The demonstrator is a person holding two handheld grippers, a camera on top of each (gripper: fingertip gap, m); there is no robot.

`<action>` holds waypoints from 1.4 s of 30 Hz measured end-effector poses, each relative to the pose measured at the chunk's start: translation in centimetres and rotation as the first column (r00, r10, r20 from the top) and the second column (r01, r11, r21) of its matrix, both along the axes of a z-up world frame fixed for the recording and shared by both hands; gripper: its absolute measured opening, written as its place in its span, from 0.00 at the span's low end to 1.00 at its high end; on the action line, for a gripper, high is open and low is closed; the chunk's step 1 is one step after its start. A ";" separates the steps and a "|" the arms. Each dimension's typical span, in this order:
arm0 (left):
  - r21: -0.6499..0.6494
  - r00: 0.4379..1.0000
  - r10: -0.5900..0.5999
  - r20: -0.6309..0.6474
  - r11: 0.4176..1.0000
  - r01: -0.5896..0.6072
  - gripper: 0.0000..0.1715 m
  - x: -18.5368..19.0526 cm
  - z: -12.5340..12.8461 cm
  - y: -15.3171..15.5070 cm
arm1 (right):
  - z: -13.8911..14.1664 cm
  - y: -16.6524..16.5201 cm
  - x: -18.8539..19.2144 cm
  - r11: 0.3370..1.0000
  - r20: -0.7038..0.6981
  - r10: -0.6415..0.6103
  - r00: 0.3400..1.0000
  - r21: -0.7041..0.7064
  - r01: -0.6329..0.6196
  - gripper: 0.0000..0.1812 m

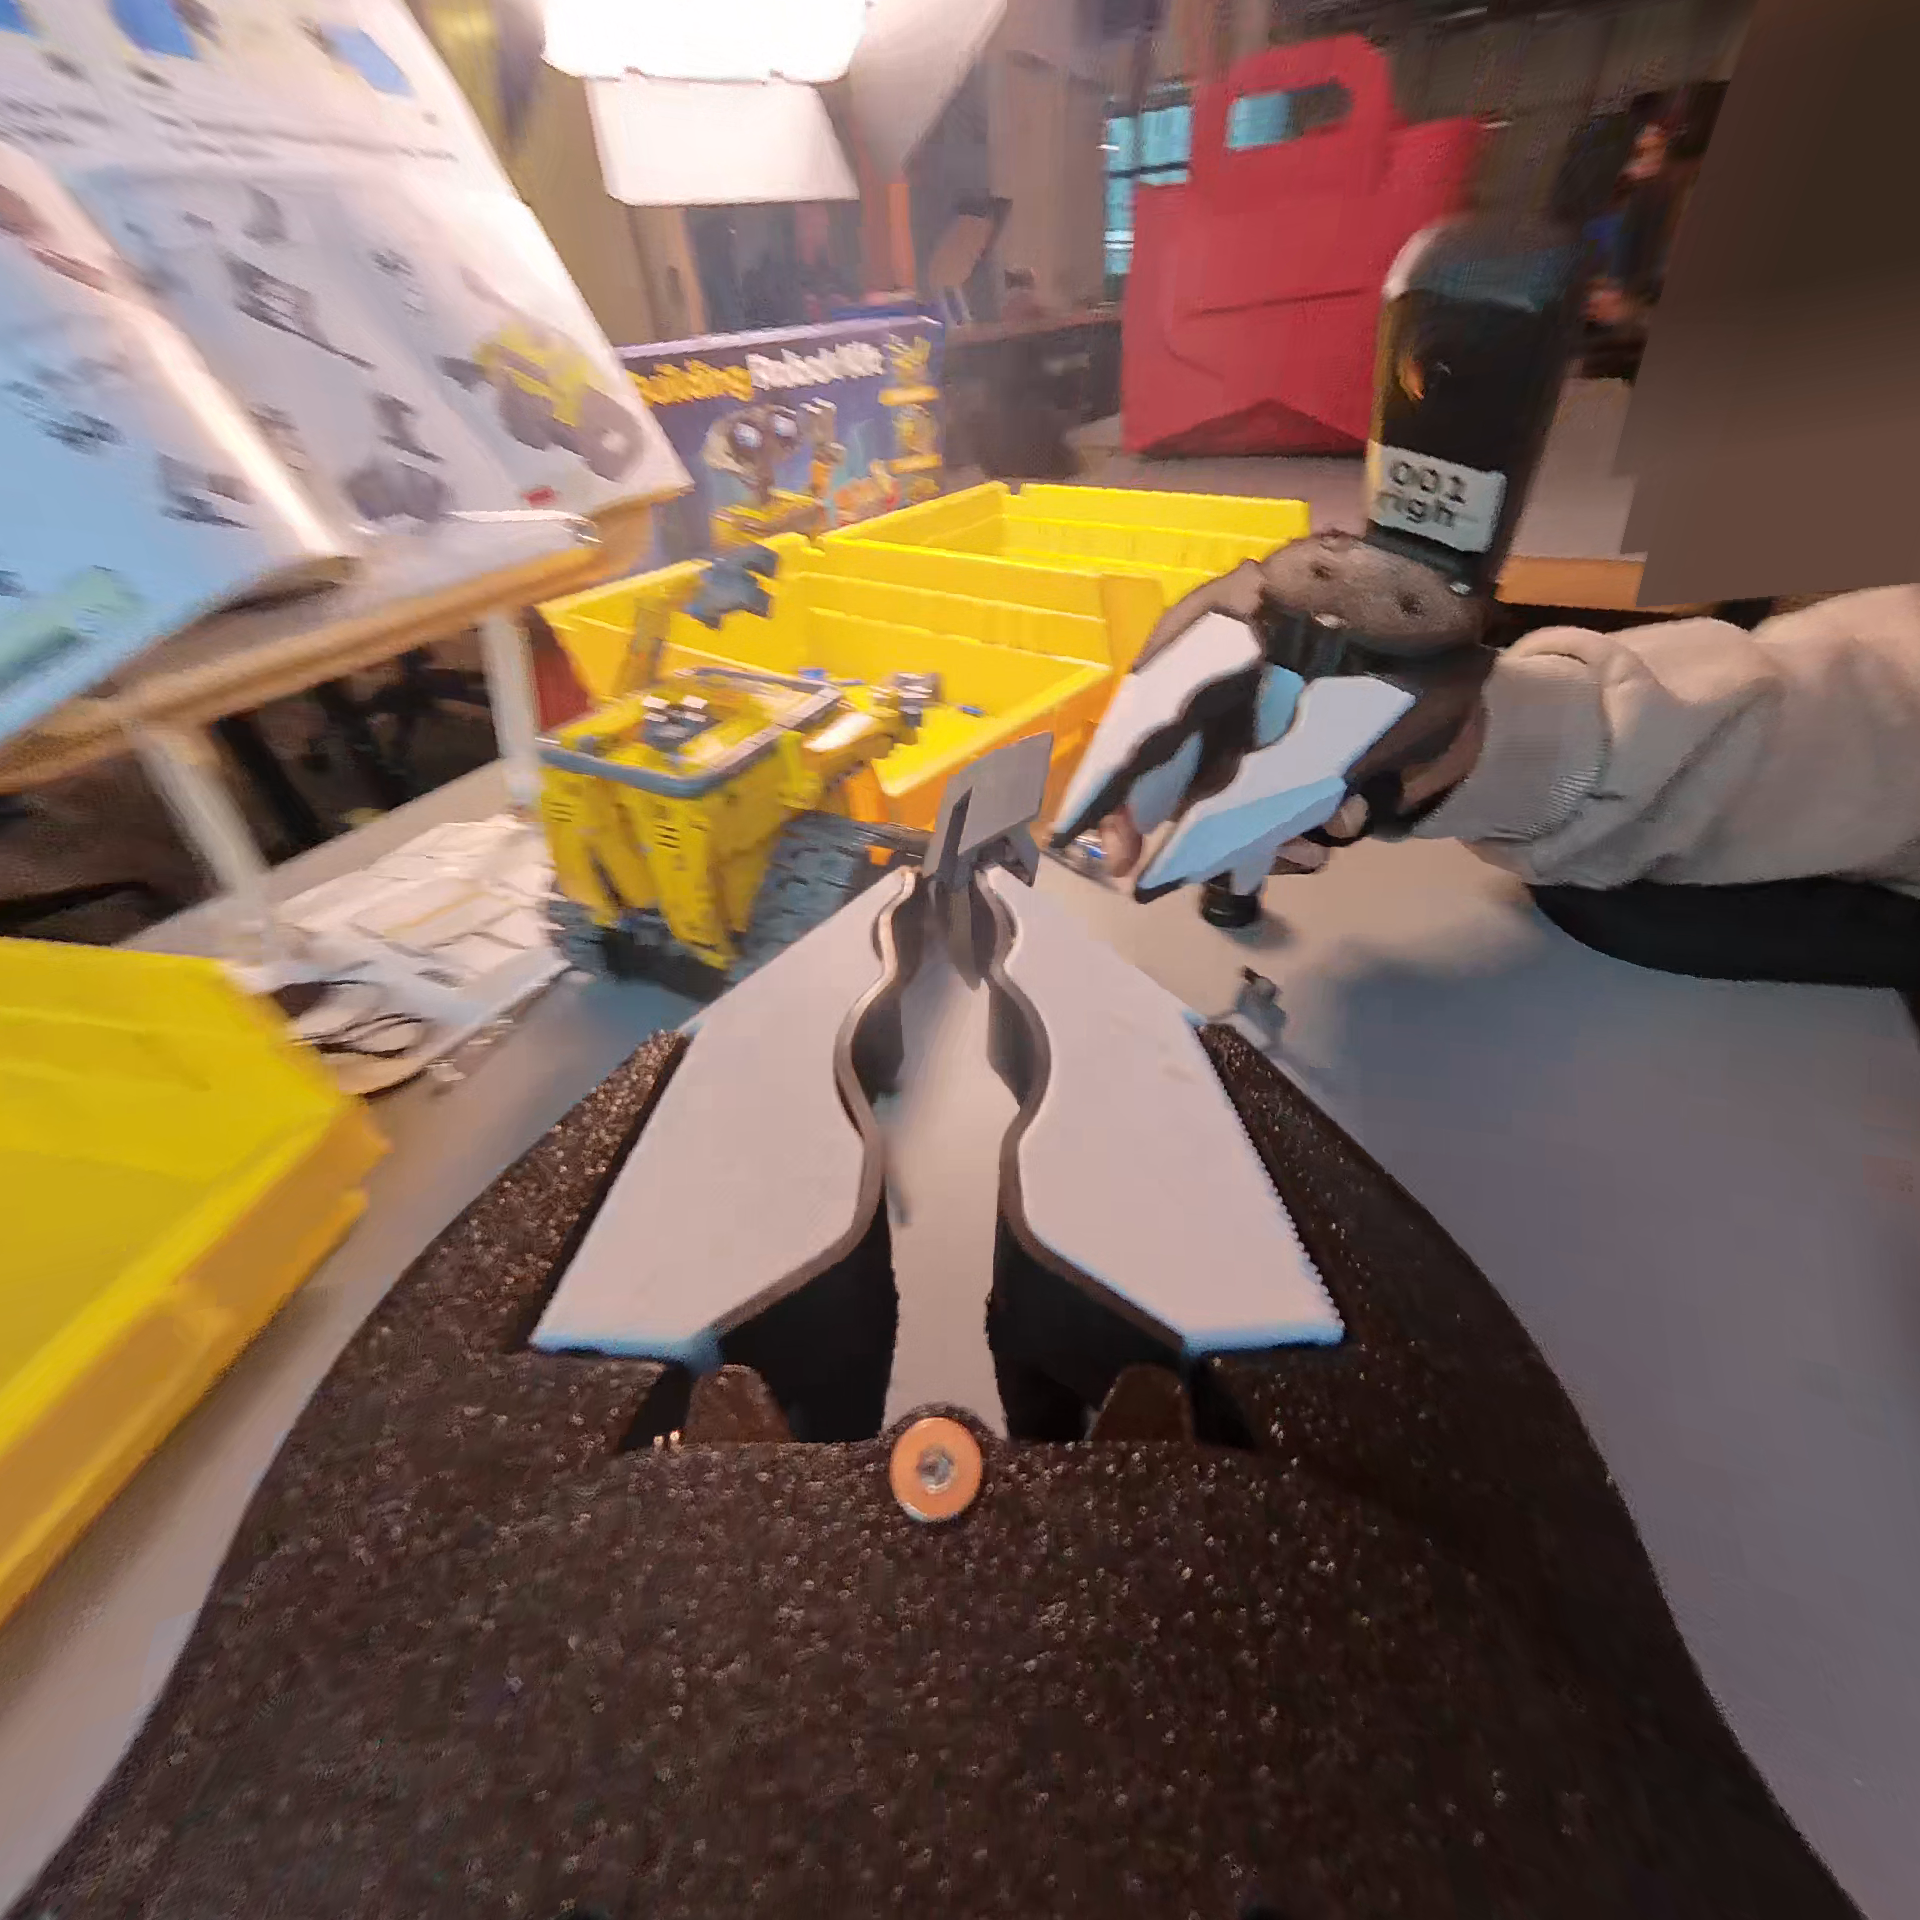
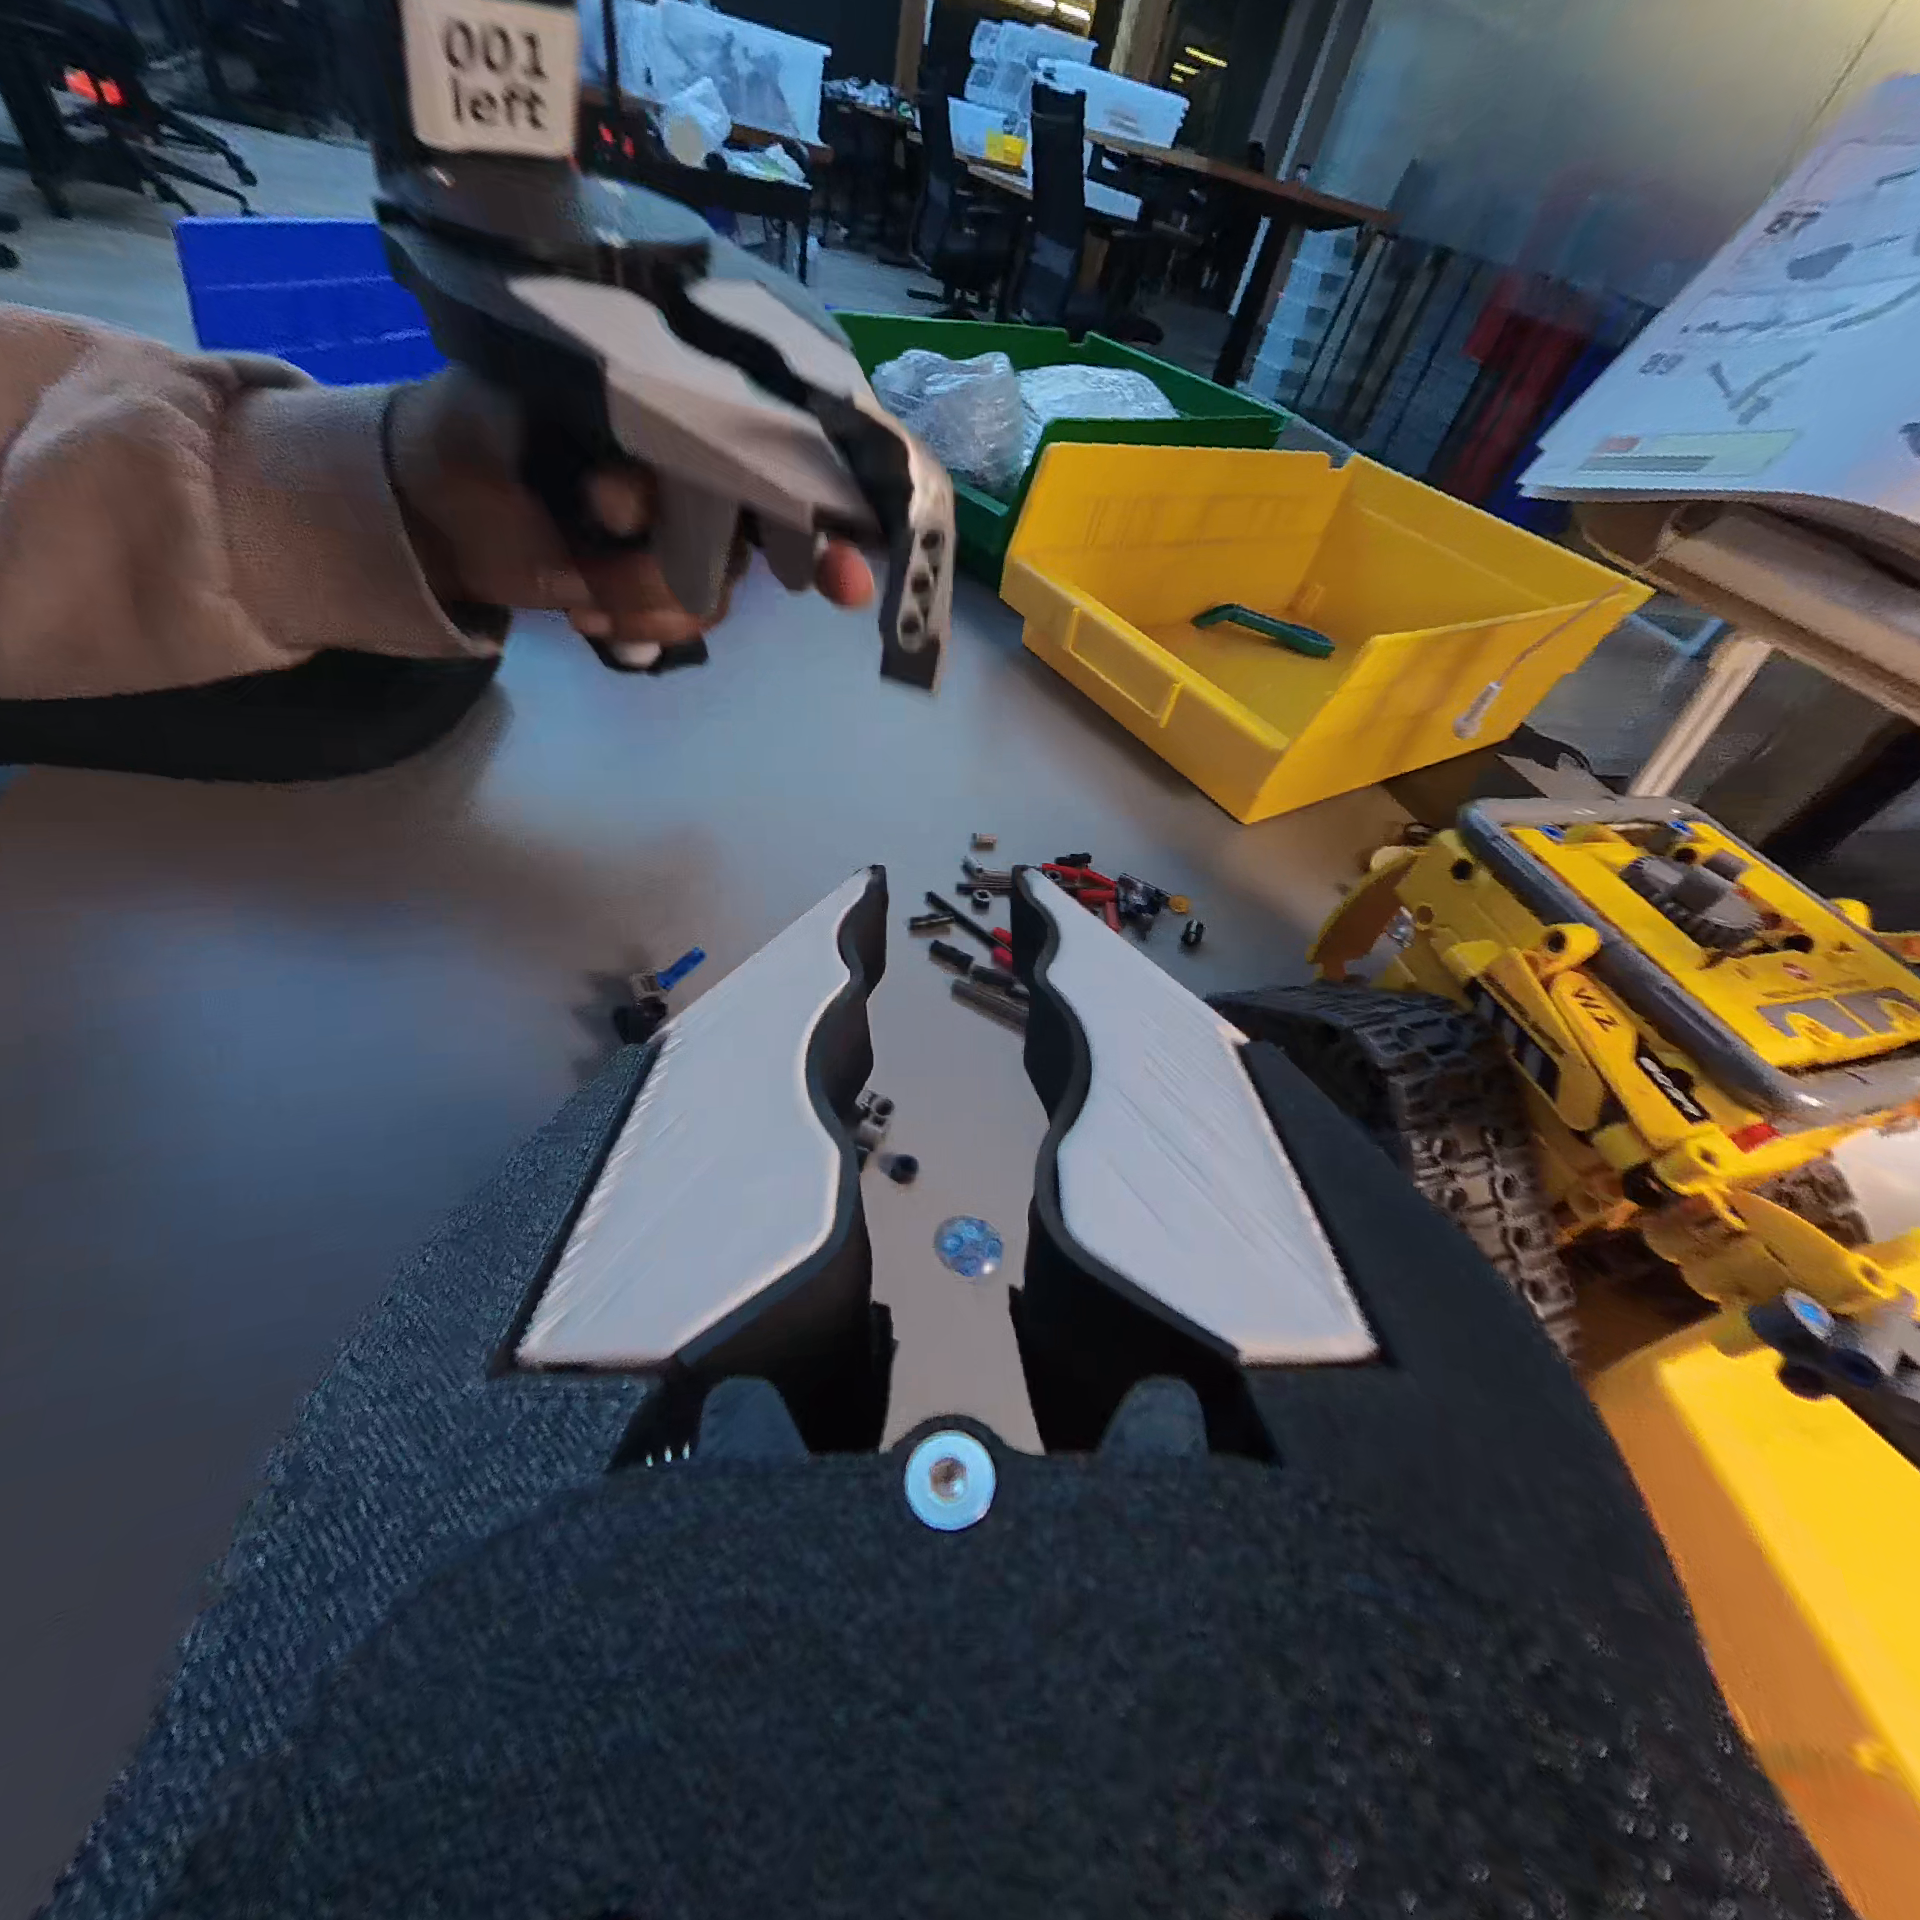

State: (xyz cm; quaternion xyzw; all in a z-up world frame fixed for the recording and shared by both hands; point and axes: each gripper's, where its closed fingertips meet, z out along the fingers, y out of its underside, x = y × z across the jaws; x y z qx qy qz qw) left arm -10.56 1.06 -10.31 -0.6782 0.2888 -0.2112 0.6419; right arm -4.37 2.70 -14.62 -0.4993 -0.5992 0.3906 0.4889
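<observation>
My left gripper point(image 1: 951, 881) is shut on a small grey beam with holes point(image 1: 992, 800), held above the grey table point(image 1: 1558, 1195). The right wrist view shows it too, raised at upper left, beam point(image 2: 920, 608) hanging from its tips. My right gripper point(image 2: 951, 883) is open and empty, low over the table, pointing at a scatter of small black and red pins point(image 2: 1039, 904). In the left wrist view it point(image 1: 1107, 862) sits just right of the beam. A yellow tracked bulldozer model point(image 2: 1621, 1039) stands to its right; it also shows in the left wrist view point(image 1: 675, 821).
An open instruction booklet point(image 1: 260, 312) rests on a stand. Yellow bins point(image 1: 1039, 592) and a toy box point(image 1: 810, 436) stand behind the model, with another yellow bin point(image 1: 135, 1195) at left. A yellow bin point(image 2: 1299, 623) holds a green piece; a green bin point(image 2: 1143, 416) holds bags. My right fingertips sit around 8 centimeters from my left ones.
</observation>
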 end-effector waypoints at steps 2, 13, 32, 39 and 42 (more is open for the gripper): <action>0.065 0.990 0.138 -0.033 0.989 -0.136 0.05 -3.7 3.2 -1.0 | 0.2 1.3 0.8 0.999 0.019 -0.022 1.000 -0.032 0.022 0.14; -0.128 0.338 0.676 -0.655 0.342 -0.931 0.05 -30.7 -1.0 -16.5 | -6.0 -0.2 3.6 0.987 0.374 0.156 0.914 -0.090 -0.132 0.15; -0.283 0.973 0.229 0.036 0.936 -0.209 0.18 -4.8 0.8 -4.3 | -6.8 -1.1 5.6 0.984 0.540 0.124 0.833 0.044 -0.175 0.04; -0.436 0.836 -0.100 0.539 0.817 0.378 0.23 6.5 -2.0 0.7 | 1.8 -1.5 1.9 0.957 0.061 0.048 0.997 0.283 -0.063 0.04; -0.411 0.780 -0.175 0.601 0.769 0.490 0.12 7.7 -1.3 0.9 | 2.3 -2.2 1.2 0.946 0.014 0.040 0.999 0.323 -0.042 0.04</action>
